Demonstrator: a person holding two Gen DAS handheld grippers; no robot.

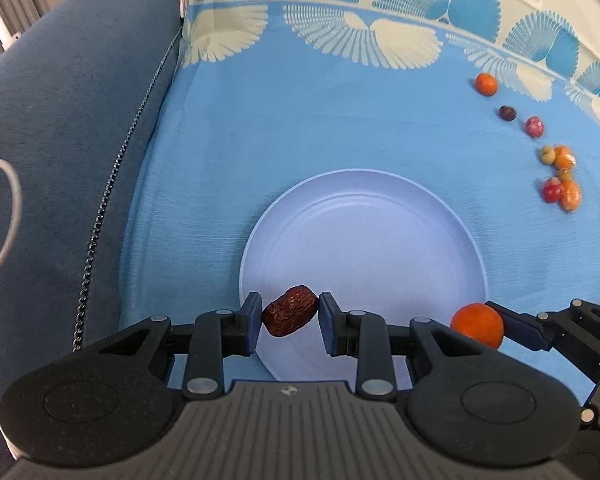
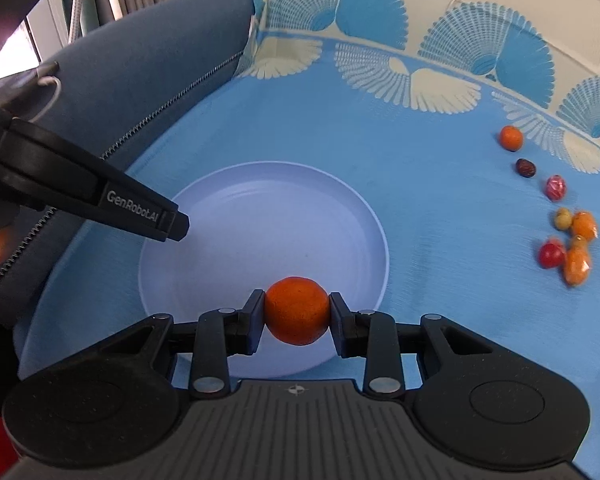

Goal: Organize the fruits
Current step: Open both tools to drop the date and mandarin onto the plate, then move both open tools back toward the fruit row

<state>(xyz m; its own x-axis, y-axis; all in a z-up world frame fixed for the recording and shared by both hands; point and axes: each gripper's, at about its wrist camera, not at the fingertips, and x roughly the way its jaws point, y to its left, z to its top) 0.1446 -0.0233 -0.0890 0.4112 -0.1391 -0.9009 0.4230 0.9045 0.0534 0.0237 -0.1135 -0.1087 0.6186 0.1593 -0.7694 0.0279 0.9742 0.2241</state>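
Fruits are what I'm sorting, and the pale blue plate has nothing in it yet. My left tongs are clamped on a wrinkled brown date, held over the plate's near rim. My right tongs grip a small orange over the near edge of the plate as well. So two pieces are lifted but not set down (I judge this an early stage). Left on the blue tablecloth, well apart from the plate toward the right, lie another orange, a dark date, a pinkish piece and a cluster of red, yellow and orange pieces.
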